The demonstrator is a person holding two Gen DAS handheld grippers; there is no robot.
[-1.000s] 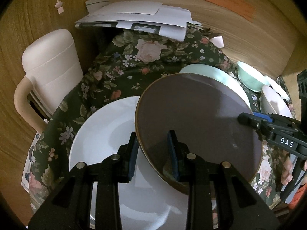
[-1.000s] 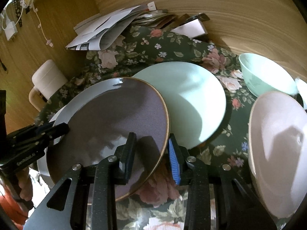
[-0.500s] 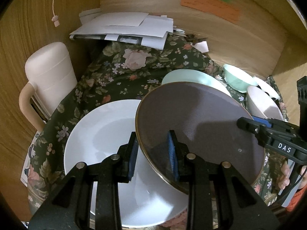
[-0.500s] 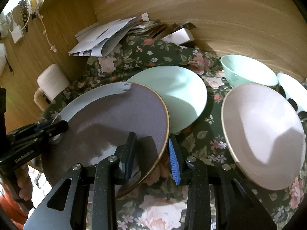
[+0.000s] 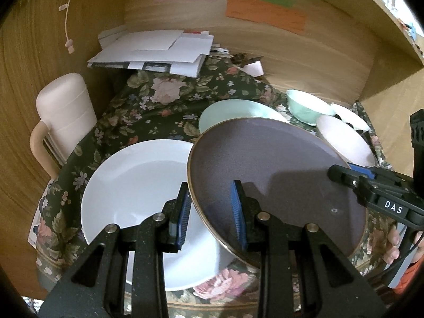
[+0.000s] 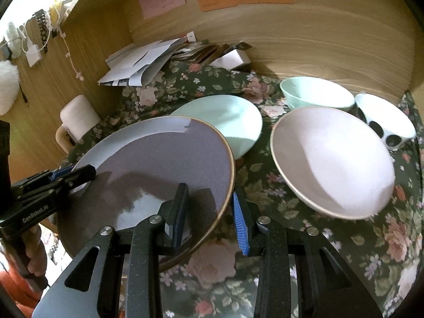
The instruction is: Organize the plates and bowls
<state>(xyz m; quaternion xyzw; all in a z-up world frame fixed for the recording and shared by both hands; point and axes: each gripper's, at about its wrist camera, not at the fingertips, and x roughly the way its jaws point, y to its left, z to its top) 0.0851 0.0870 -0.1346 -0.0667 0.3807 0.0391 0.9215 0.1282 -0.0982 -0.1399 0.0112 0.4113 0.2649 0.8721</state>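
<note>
Both grippers, left & right, clamp opposite rims of a round grey-brown gold-edged plate lifted over a white plate; mint plate, pink bowl, mint bowl & spotted bowl not yet stacked.

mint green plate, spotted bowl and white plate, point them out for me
mint green plate point(image 6: 225, 118), right wrist view, on its flat centre
spotted bowl point(image 6: 389, 137), right wrist view, on its outer wall by the dark spots
white plate point(image 5: 140, 185), left wrist view, on its bare centre
</note>
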